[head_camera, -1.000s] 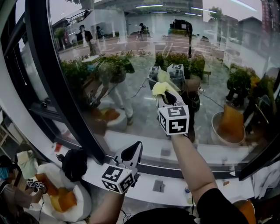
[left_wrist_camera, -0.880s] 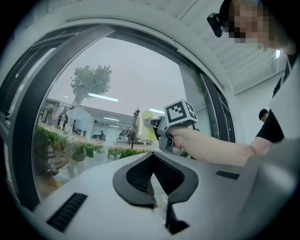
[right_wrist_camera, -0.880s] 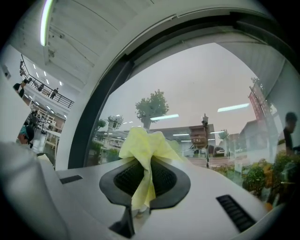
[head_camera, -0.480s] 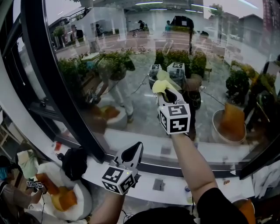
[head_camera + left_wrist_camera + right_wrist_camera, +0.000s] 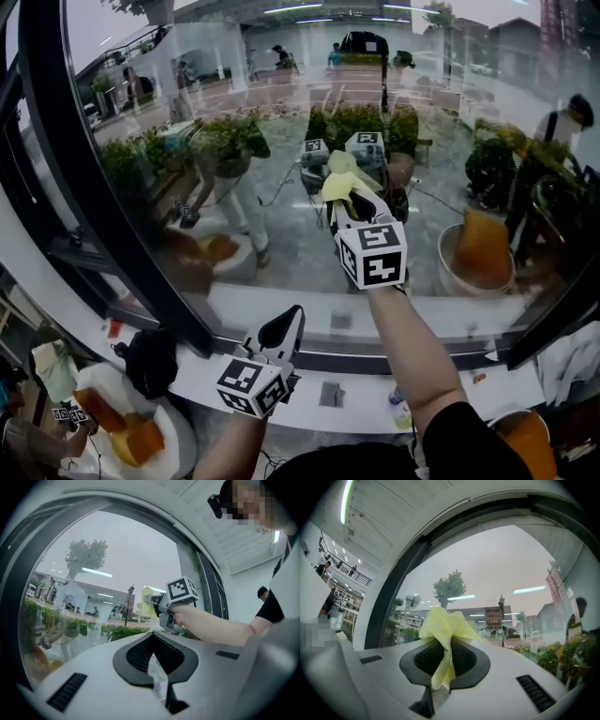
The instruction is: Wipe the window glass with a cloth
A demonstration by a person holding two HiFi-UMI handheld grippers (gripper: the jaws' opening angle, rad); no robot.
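Note:
The window glass (image 5: pixel 281 122) fills the head view. My right gripper (image 5: pixel 354 202) is raised to the pane and shut on a yellow cloth (image 5: pixel 337 178), whose bunched end sits against the glass beside its own reflection. In the right gripper view the cloth (image 5: pixel 443 630) sticks out between the jaws of the right gripper (image 5: pixel 440 656), with the glass (image 5: pixel 487 564) just beyond. My left gripper (image 5: pixel 281 330) hangs low by the sill, shut and away from the glass. In its own view, the left gripper (image 5: pixel 152 660) has a small pale scrap in the jaw seam, and the cloth (image 5: pixel 149 598) shows ahead.
A thick black window frame (image 5: pixel 112 234) runs down the left. Along the bottom, a white sill (image 5: pixel 422 412) carries a small grey piece (image 5: pixel 330 394). Lower left are a black bag (image 5: pixel 150 361) and a white container (image 5: pixel 173 441) holding orange things.
The head view has swung slightly, so the reflections sit further left. The right gripper stays on the glass with the cloth, and the left gripper has kept its place.

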